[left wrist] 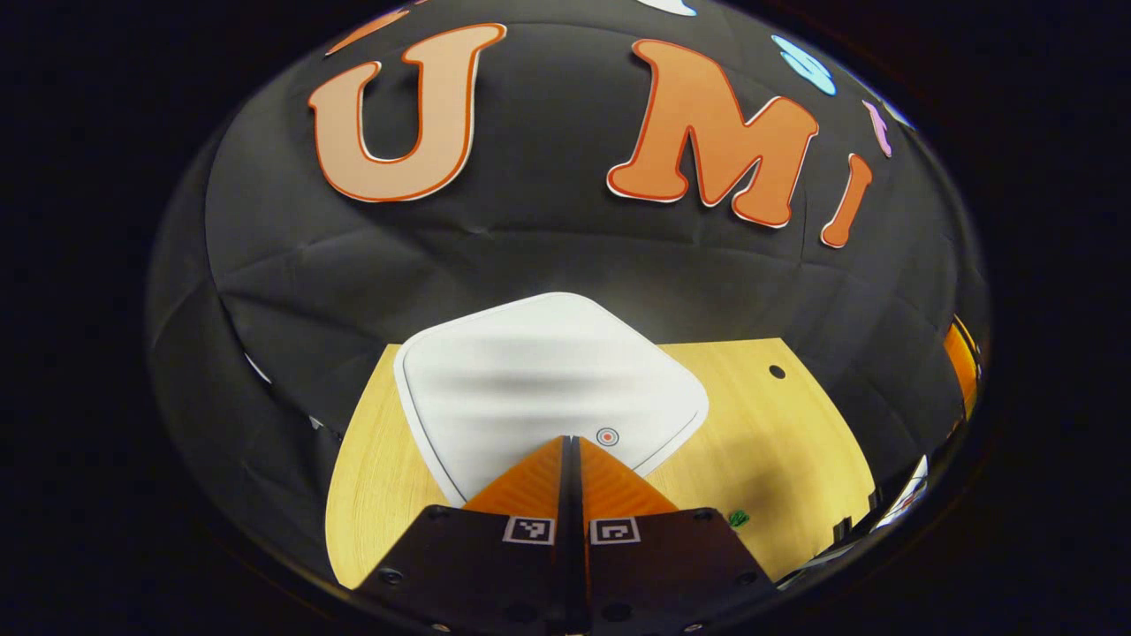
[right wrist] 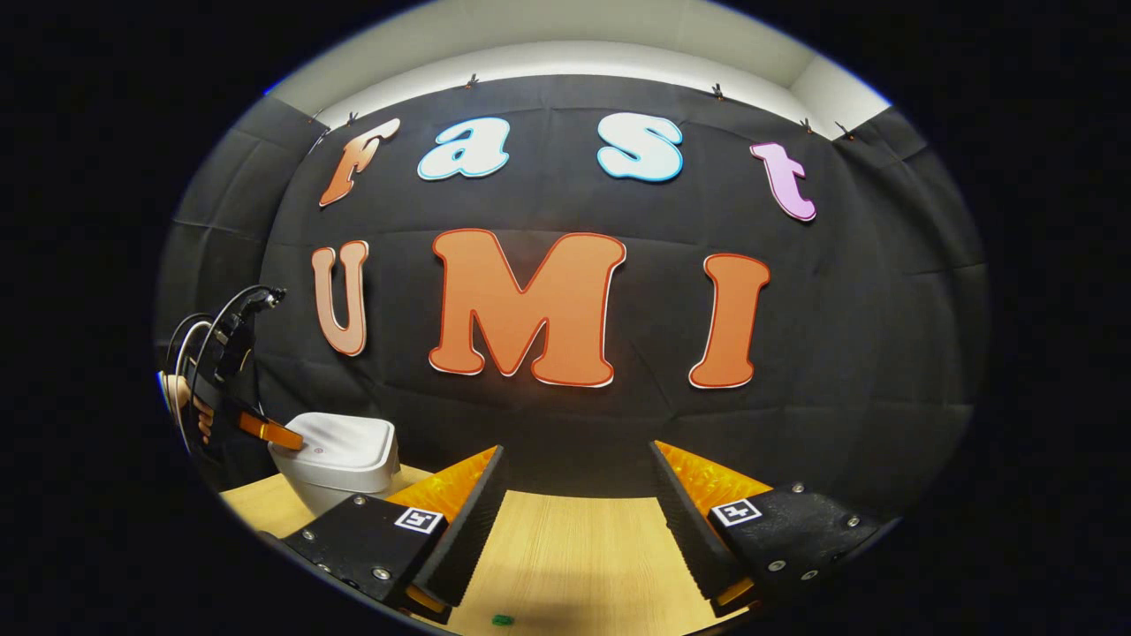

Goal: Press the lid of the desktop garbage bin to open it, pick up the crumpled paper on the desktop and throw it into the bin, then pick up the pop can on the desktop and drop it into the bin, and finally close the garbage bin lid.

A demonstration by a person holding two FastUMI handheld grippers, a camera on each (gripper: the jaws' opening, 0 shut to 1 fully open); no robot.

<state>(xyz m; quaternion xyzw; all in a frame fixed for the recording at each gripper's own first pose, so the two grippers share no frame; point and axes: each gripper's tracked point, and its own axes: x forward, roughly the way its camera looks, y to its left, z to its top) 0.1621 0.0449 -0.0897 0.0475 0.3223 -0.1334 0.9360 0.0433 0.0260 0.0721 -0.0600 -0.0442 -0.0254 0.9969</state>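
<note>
Two grippers work over a pale wooden tabletop point(right wrist: 565, 548). In the left gripper view, the left gripper point(left wrist: 571, 439) has its fingers pressed together with nothing between them, tips resting on the closed lid of the white, rounded-square plastic garbage bin point(left wrist: 539, 380), just beside its small red ring mark point(left wrist: 607, 435). In the right gripper view, the right gripper point(right wrist: 579, 459) is spread wide and empty above the table, the bin standing at far left with the left gripper on its lid
</note>
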